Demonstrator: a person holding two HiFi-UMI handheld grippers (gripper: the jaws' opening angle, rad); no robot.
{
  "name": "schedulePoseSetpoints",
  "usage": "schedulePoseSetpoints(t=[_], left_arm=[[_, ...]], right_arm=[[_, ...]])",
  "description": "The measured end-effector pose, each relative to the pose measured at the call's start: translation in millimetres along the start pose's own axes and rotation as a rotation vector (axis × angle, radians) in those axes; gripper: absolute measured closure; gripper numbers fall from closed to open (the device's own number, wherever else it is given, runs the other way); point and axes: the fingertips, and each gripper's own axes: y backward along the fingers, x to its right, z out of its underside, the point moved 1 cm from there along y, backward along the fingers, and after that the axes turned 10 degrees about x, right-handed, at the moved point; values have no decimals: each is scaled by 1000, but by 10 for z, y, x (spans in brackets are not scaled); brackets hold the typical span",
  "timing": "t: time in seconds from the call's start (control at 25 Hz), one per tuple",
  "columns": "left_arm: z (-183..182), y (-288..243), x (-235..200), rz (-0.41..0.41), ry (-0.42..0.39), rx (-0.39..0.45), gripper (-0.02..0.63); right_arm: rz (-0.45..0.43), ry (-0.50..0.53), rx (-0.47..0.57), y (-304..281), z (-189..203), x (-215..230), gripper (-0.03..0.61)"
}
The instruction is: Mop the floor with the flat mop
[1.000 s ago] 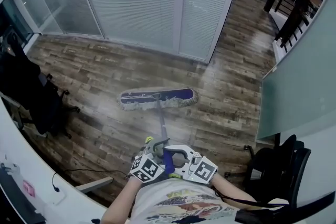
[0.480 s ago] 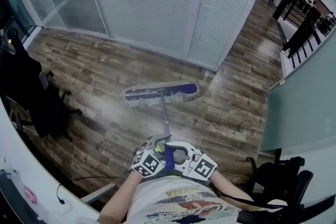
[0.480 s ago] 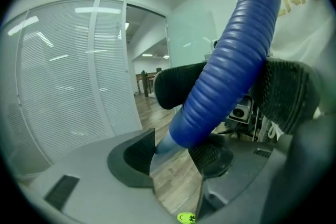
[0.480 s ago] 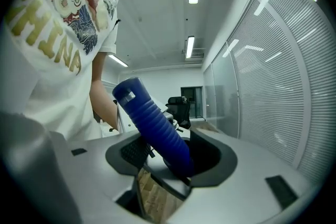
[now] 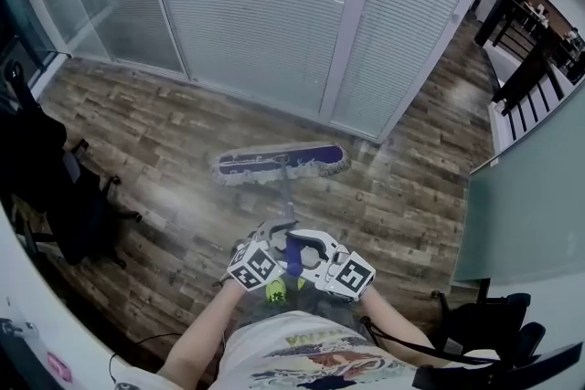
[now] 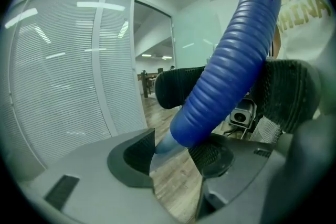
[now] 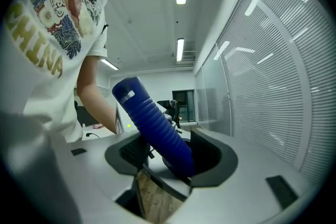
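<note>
The flat mop lies with its blue, fringed head (image 5: 281,163) flat on the wood floor (image 5: 174,132), just short of the blind-covered glass partition. Its thin pole (image 5: 287,201) runs back to a ribbed blue grip (image 5: 292,258) in front of my body. My left gripper (image 5: 271,247) and right gripper (image 5: 312,253) close on that grip from either side, facing each other. In the left gripper view the blue grip (image 6: 226,76) crosses between the left gripper's (image 6: 176,157) pads. In the right gripper view the blue grip (image 7: 155,128) sits clamped in the right gripper (image 7: 170,157).
The glass partition with white blinds (image 5: 274,14) spans the far side. A frosted glass wall (image 5: 530,187) stands at the right. Black office chairs (image 5: 55,187) crowd the left, another chair (image 5: 484,320) sits at lower right. A white desk edge (image 5: 37,333) runs along the lower left.
The mop head has slid across the floor toward the blind-covered partition, and both grippers have travelled along with the handle. Both grips are unchanged.
</note>
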Motion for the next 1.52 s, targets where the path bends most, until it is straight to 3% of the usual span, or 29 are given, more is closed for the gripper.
schedulePoseSetpoints(t=[0.48,0.68,0.96,1.28,1.52], left_arm=[[28,-1020,-1684,5,19,-30,430],[43,-1188,-1943,32,1,-64,431],[168,-838,-1418,72,-11,-88,425],[287,-59,-430,62,16,-64,422],[291,437,336,17,60,-52,420]], right_arm=[[49,-75,-41,-208,193,1945,353],[74,-76,-63,-250,223,2258,353],[81,-77,-125,-219,310,1611,353],[43,-77,-130,-251,292,327,353],[-45,-77,-126,-154,206,-599,353]])
